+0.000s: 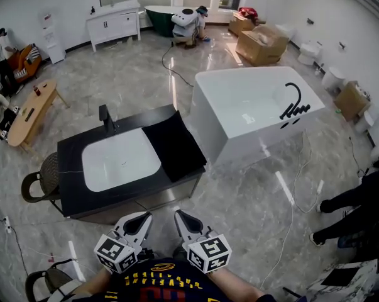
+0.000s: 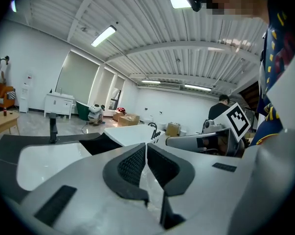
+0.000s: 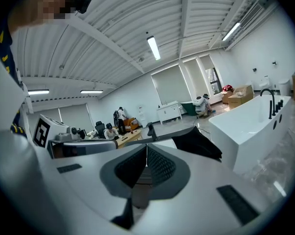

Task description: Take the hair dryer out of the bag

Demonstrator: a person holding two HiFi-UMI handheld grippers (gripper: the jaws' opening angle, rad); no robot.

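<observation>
Left gripper [image 1: 140,219], right gripper [image 1: 182,219]: fingers closed together, gripping nothing, hanging just short of the vanity surface [image 1: 71,175].
Black bag [image 1: 174,145]: lying flat beside the basin [image 1: 120,161]. Hair dryer unseen, presumably inside.
Handling: opening the fingers before reaching, one gripper pinning the bag.

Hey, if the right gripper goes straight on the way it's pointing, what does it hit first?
Probably the counter, near its front edge by the bag. The right gripper is shut and empty, and nothing shows in between, though depth is hard to judge.
</observation>
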